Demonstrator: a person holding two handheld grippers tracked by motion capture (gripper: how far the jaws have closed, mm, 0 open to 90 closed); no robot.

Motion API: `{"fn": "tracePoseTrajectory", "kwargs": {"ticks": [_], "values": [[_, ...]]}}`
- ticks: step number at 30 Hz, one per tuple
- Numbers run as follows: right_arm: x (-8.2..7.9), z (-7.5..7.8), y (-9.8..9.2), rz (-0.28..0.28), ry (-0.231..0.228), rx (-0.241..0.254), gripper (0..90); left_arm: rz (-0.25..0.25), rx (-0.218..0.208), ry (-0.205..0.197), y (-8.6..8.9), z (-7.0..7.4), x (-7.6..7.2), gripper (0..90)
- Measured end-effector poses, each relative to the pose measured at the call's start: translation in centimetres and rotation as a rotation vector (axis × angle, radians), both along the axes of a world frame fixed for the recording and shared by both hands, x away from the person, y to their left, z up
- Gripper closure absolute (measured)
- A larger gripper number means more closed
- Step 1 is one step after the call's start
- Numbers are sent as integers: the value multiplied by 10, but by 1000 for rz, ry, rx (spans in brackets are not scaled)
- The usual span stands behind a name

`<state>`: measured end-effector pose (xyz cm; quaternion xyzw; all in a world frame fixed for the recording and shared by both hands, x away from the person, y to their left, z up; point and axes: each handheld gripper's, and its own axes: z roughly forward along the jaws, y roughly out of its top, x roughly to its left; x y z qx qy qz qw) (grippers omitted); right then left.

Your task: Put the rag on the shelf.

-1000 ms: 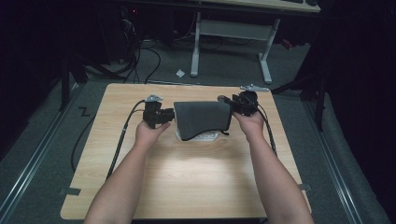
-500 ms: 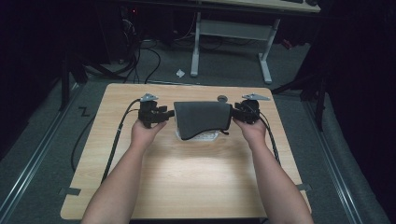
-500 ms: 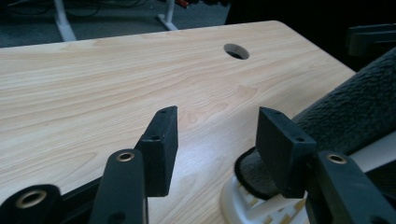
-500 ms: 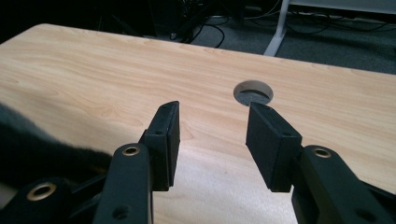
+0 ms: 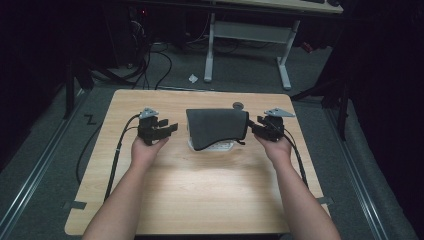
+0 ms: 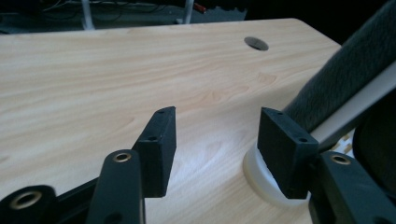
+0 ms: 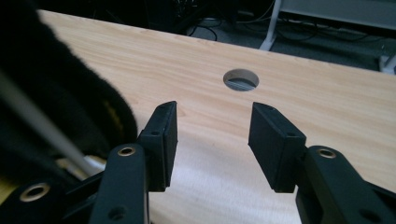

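Both hand-held grippers retreated across wooden table.

A dark grey folded cloth lies flat on the table, near its far edge, draped over a white object peeking out beneath

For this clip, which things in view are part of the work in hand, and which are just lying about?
In the job:
- dark grey cloth, draped over a white item at mid-table
- left gripper, jaws apart, beside the cloth
- right gripper, jaws apart, at the cloth's other side

Lying about:
- cable hole in the table
- white scrap on the floor
- desk frame behind
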<state>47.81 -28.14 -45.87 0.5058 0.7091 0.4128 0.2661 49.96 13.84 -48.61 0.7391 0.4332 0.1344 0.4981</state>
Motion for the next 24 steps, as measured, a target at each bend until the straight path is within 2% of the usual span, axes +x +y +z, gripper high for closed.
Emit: {"fn": "tracePoseTrajectory", "kwargs": {"ticks": [1, 3, 5, 9, 11, 14, 16, 18, 19, 24], "values": [[-4, 1, 0, 1, -3, -3, 507, 1, -2, -4, 1, -1, -4, 456], [-14, 2, -1, -3, -36, -17, 498, 1, 7, -15, 2, -4, -12, 445], [-23, 3, 1, 4, -28, -45, 474, -10, 8, -16, 4, -6, -21, 439], [-46, 2, 4, 29, -62, -74, 453, -36, 10, -23, 7, -9, -42, 431], [-57, 2, 7, 38, -37, -94, 436, -50, 16, -21, 9, -10, -56, 426], [-75, -2, 12, 64, -65, -104, 455, -61, 21, -24, 11, -12, -75, 424], [-88, -5, 17, 88, -43, -137, 452, -68, 9, -23, 14, -13, -90, 425], [-101, -10, 20, 111, -91, -132, 460, -78, 15, -14, 15, -16, -106, 424], [-110, -13, 23, 110, -97, -139, 462, -85, 16, -8, 15, -17, -114, 422], [-144, -28, 33, 129, -76, -115, 459, -125, 39, 11, 11, -25, -154, 401]]}}
